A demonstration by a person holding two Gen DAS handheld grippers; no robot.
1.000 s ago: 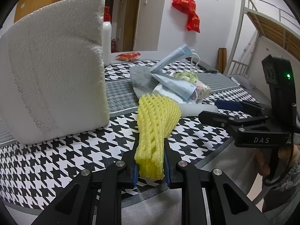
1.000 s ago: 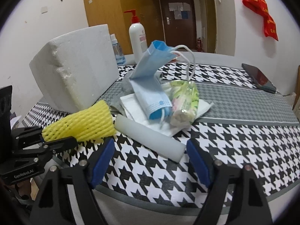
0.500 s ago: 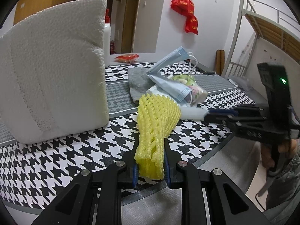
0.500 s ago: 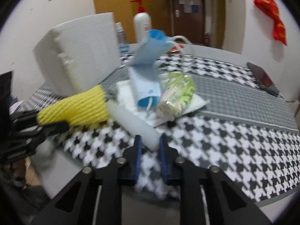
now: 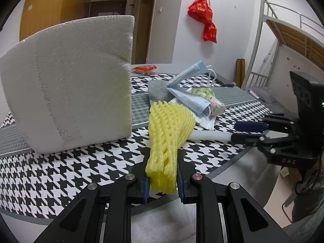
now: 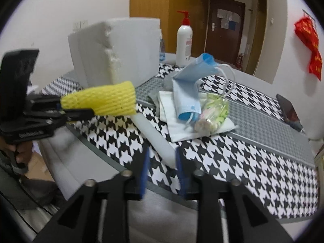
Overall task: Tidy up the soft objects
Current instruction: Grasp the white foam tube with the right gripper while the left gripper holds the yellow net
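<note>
Since a second ago, the right tongs (image 6: 162, 169) have been brought up to the near end of the white foam stick (image 6: 154, 136); their jaws are opening, with that end between them but not seen to be pressed. Nearer the edge of the desk (image 5: 60, 174), the yellow foam net (image 5: 166, 141) is clamped in the left tongs (image 5: 162, 179). Beyond lie a blue mask (image 6: 187, 93) and a white foam block (image 5: 70, 101).
</note>
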